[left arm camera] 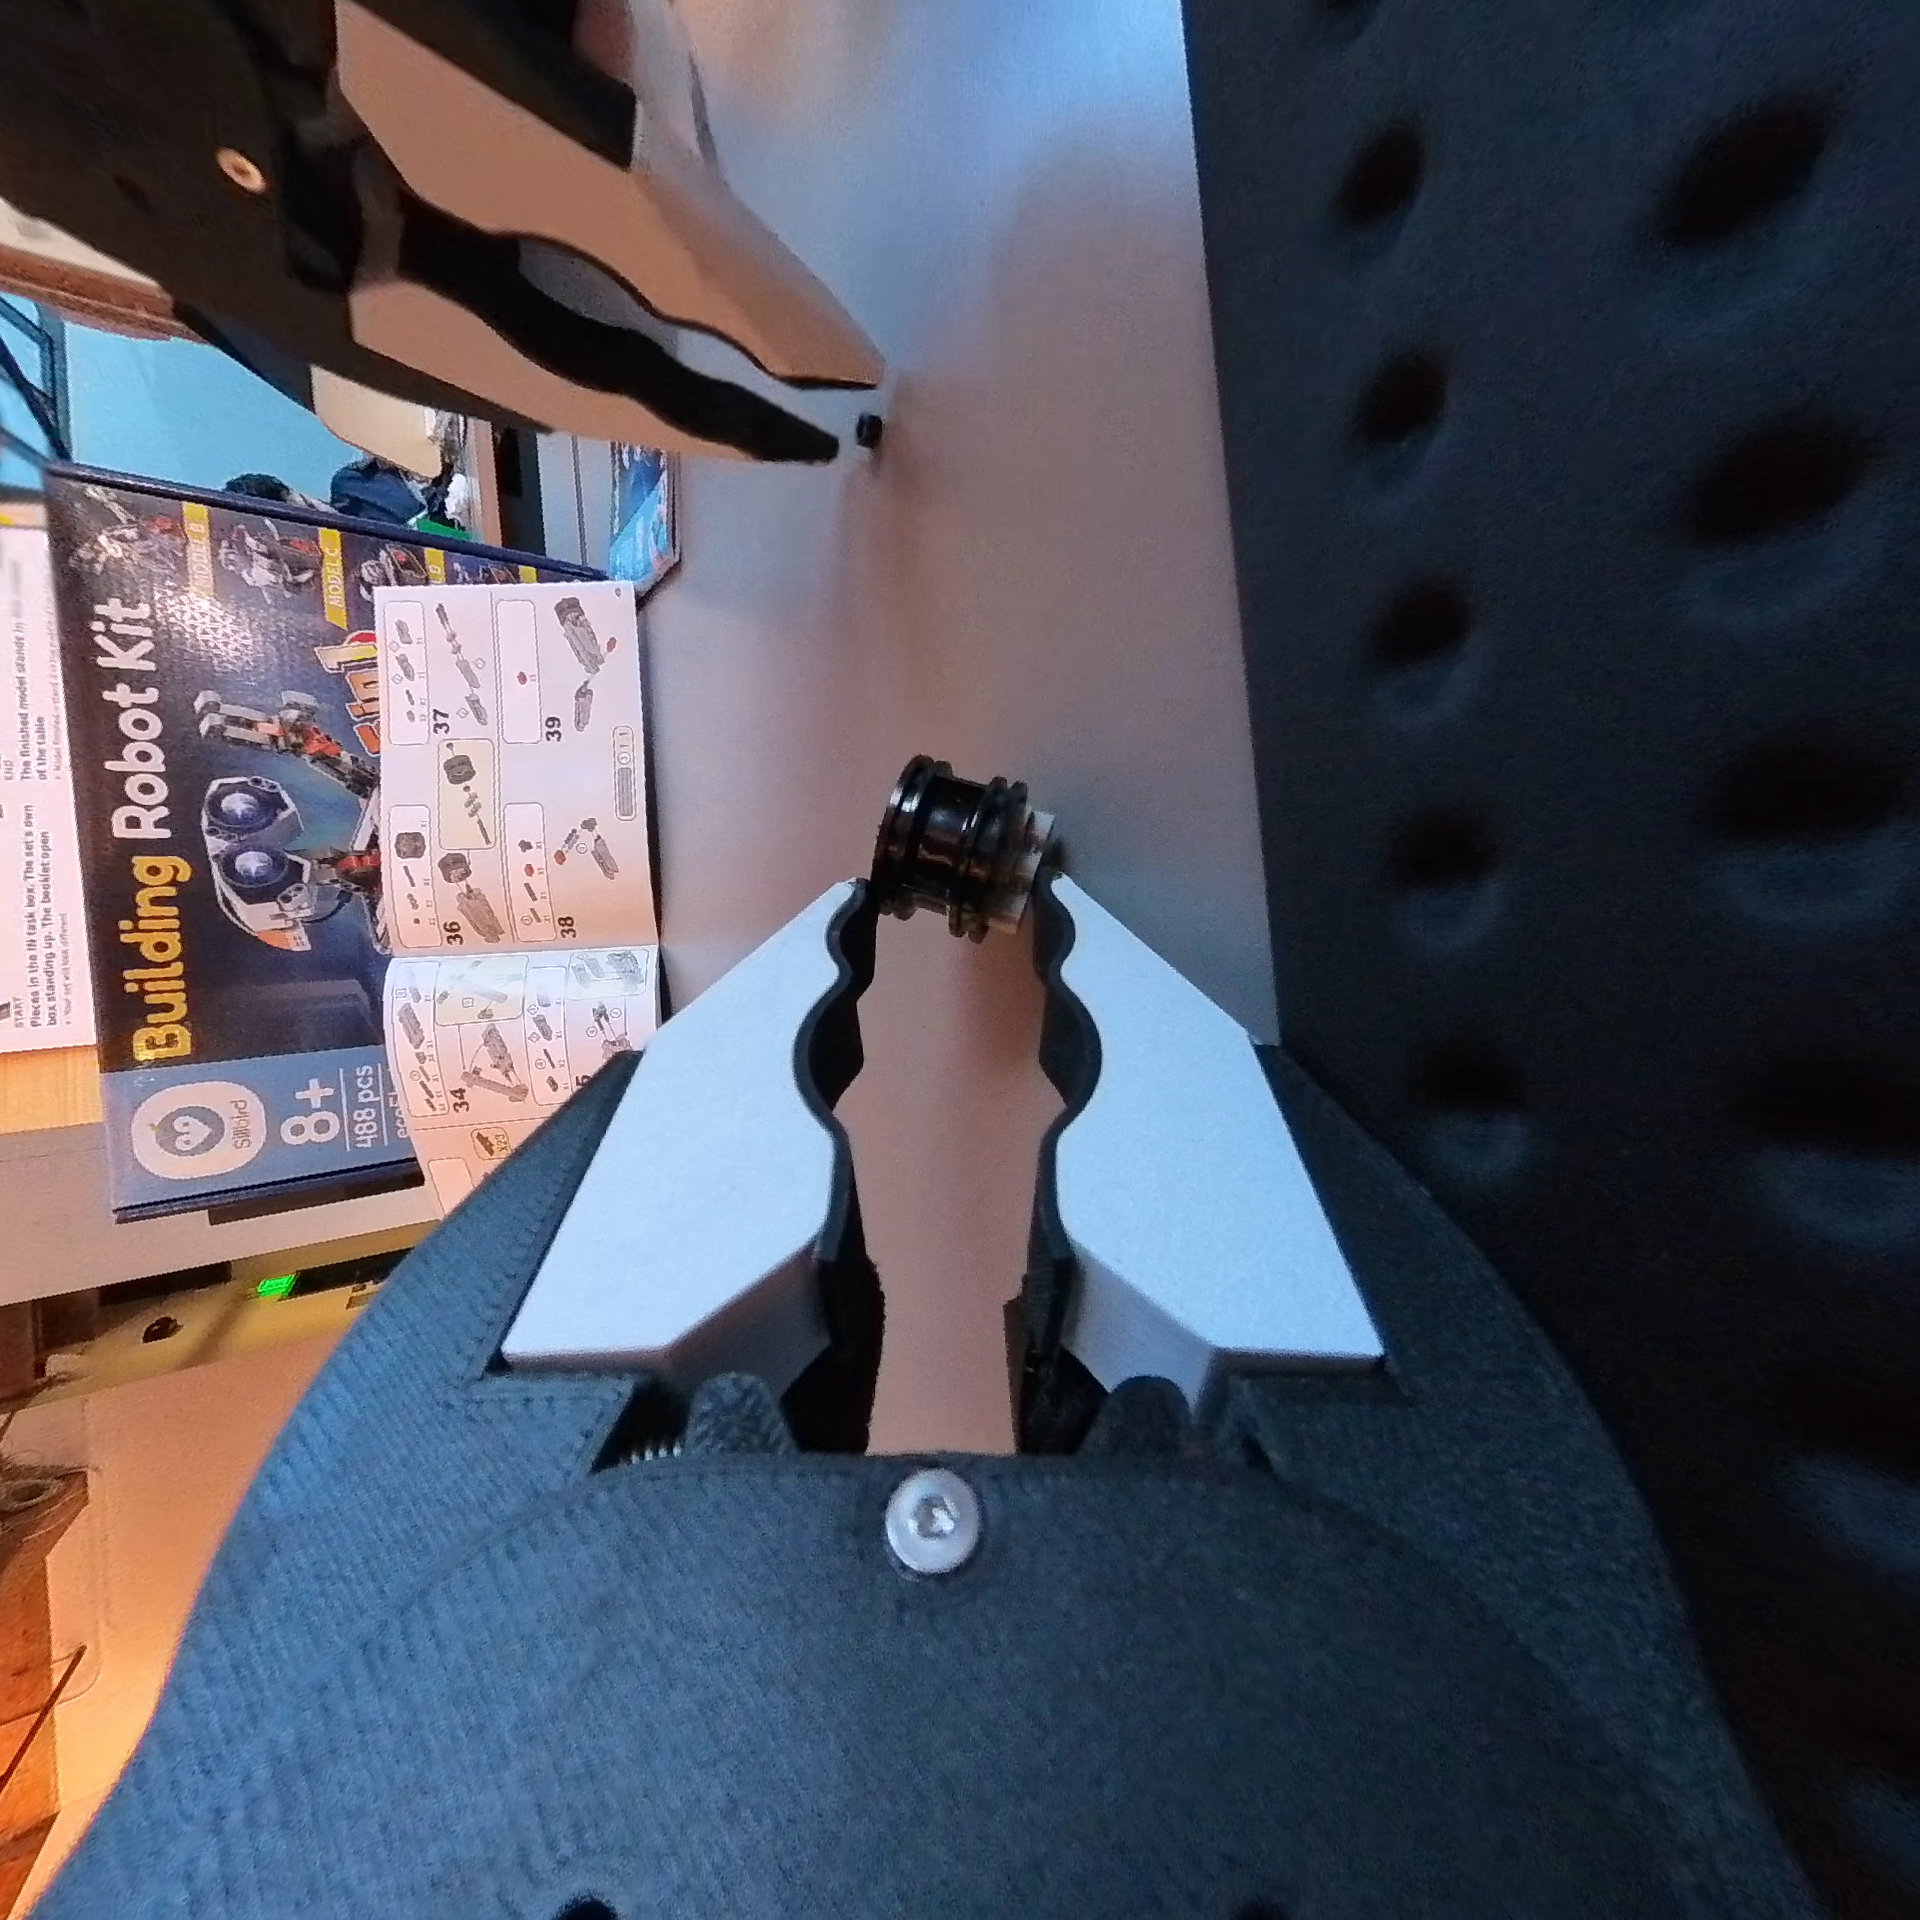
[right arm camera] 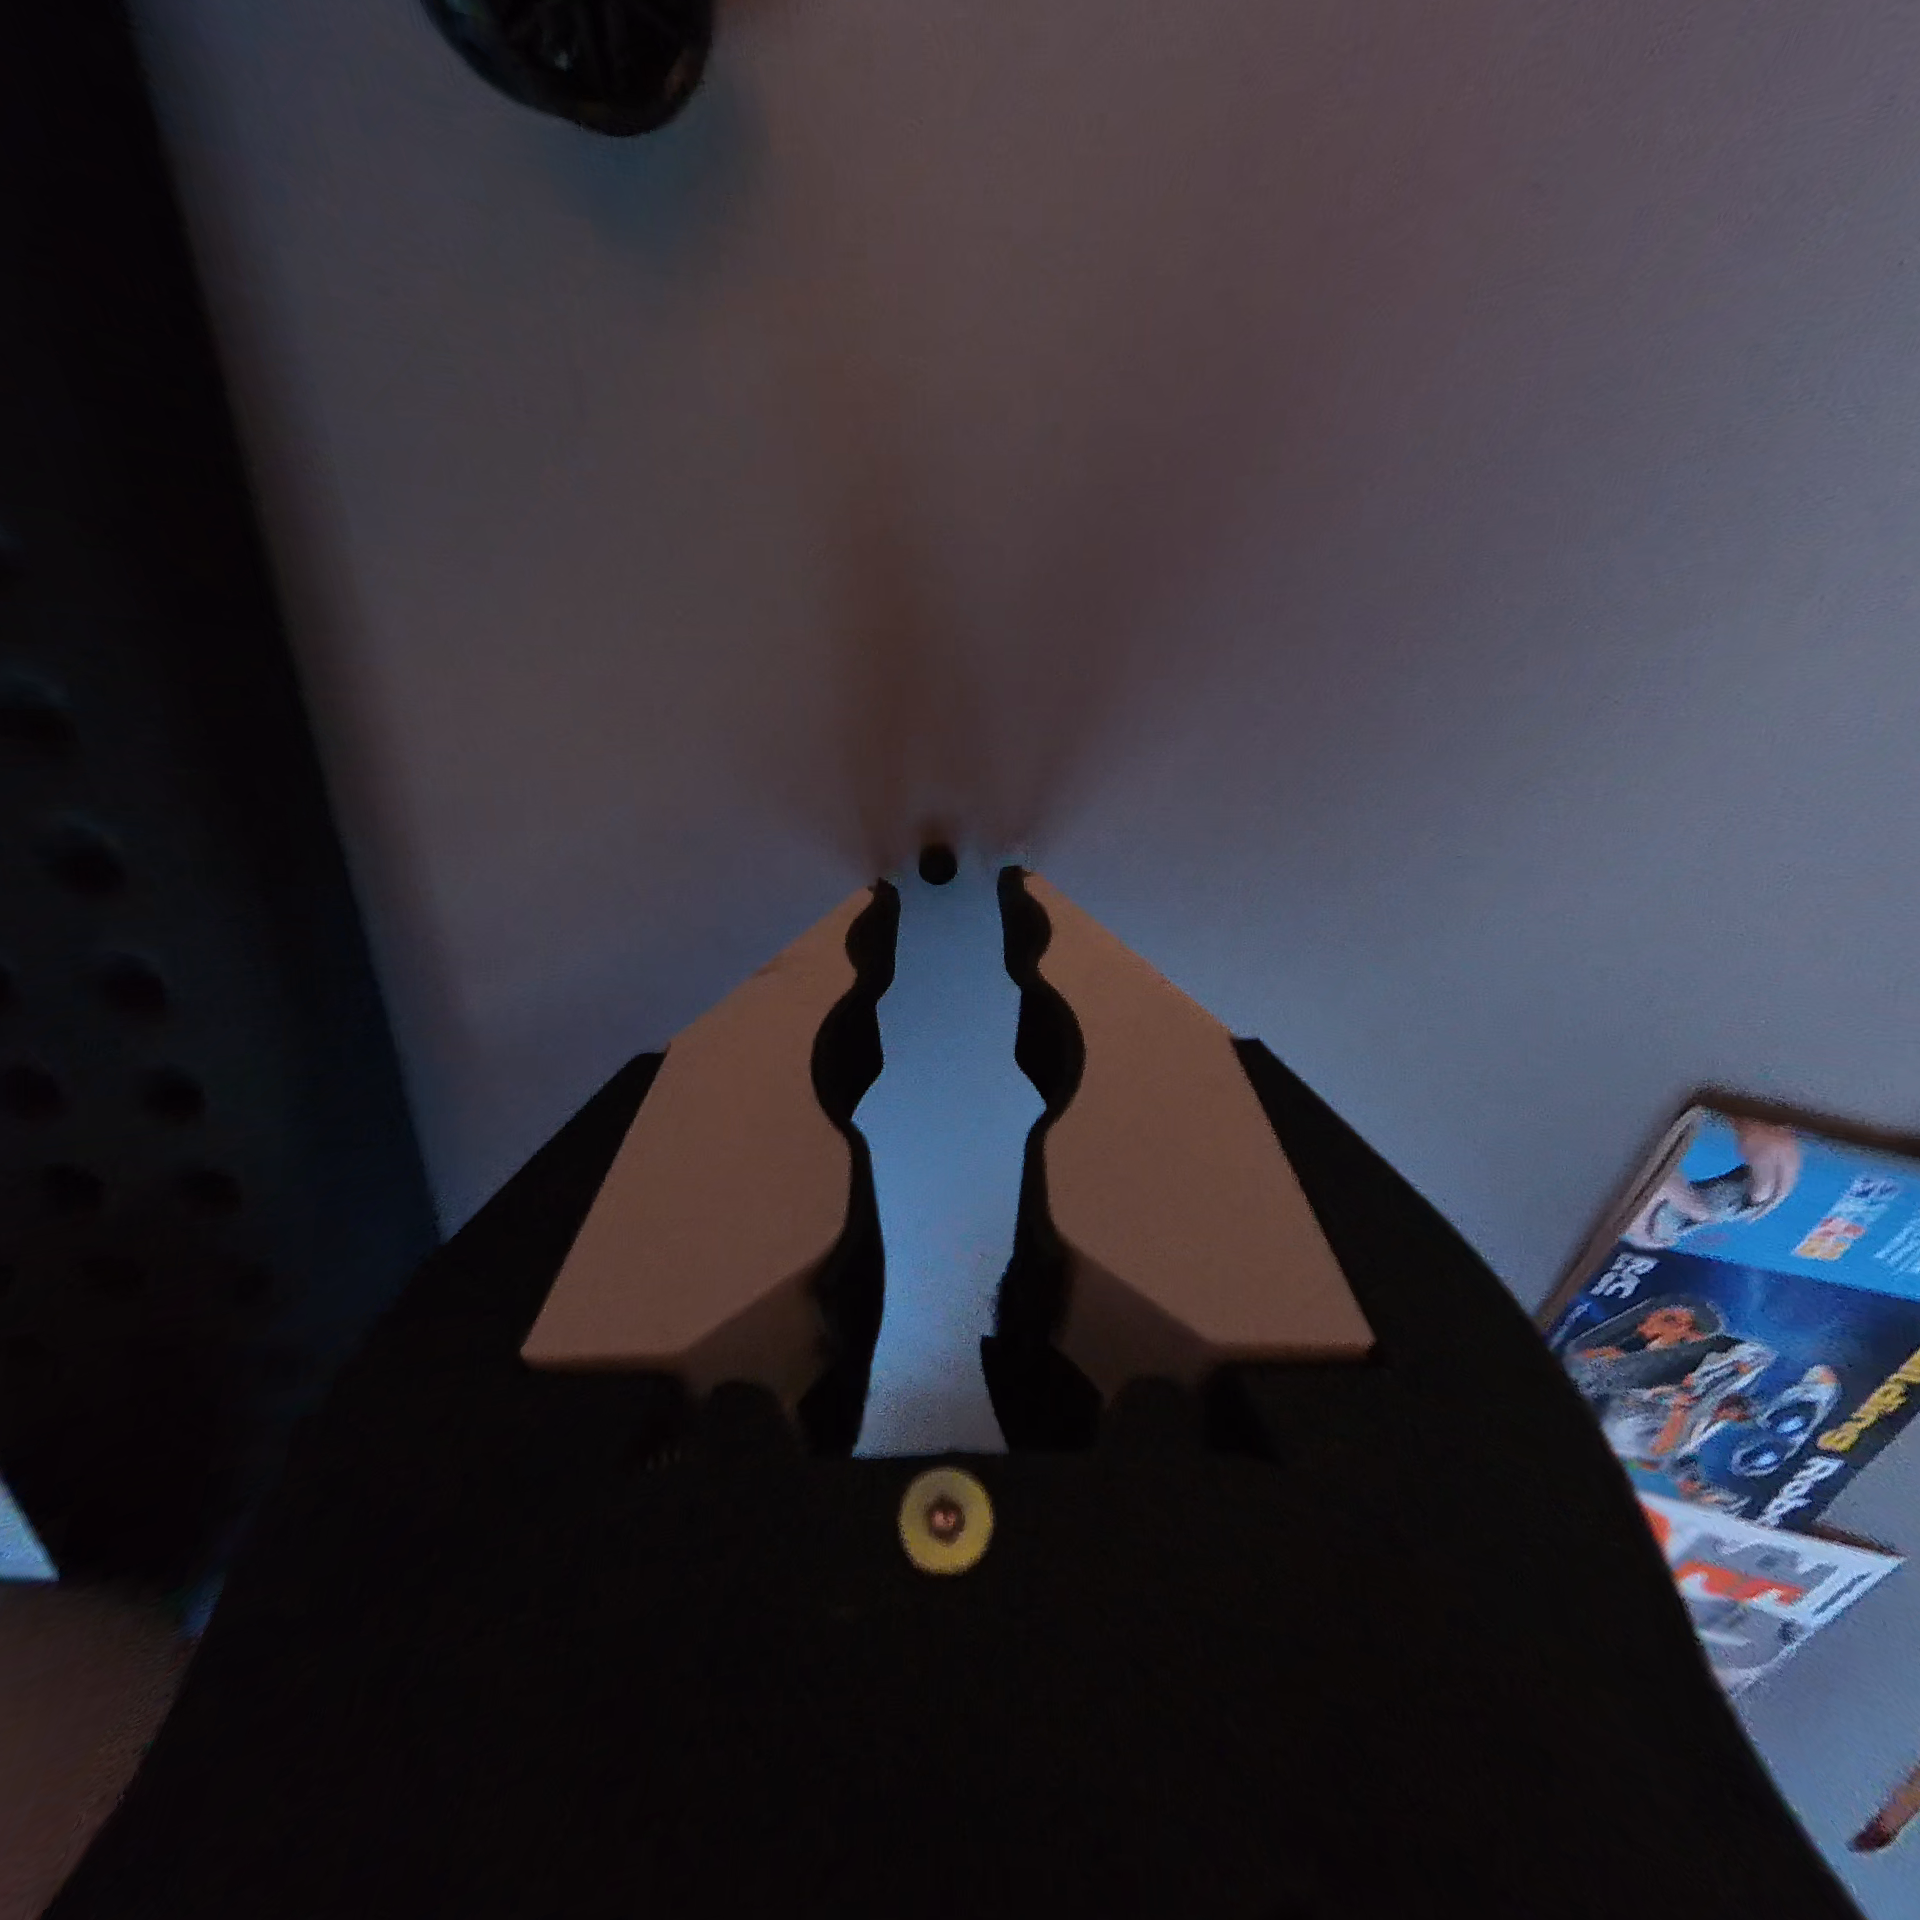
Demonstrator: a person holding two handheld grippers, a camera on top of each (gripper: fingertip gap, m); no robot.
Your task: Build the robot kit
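In the left wrist view my left gripper (left arm camera: 956, 896) is shut on a black grooved wheel hub (left arm camera: 951, 844) with a white piece on its right end. It holds the hub at its fingertips, against the white table (left arm camera: 935, 582). My right gripper (right arm camera: 948, 883) is open by a narrow gap, its tips down at the table. A tiny black pin (right arm camera: 935, 864) lies just beyond and between the tips, not gripped. The right gripper also shows in the left wrist view (left arm camera: 847, 421), with the pin (left arm camera: 871, 427) at its tips. The hub shows dark and blurred at the top of the right wrist view (right arm camera: 582, 62).
A dark panel with rows of holes (left arm camera: 1610, 831) borders the table; it also shows in the right wrist view (right arm camera: 104, 935). A blue robot kit box (left arm camera: 239, 831) with an open instruction booklet (left arm camera: 520, 790) leaning on it stands at the other side, box (right arm camera: 1766, 1309) and booklet (right arm camera: 1756, 1600). The grippers' ends are close to 12 cm from one another.
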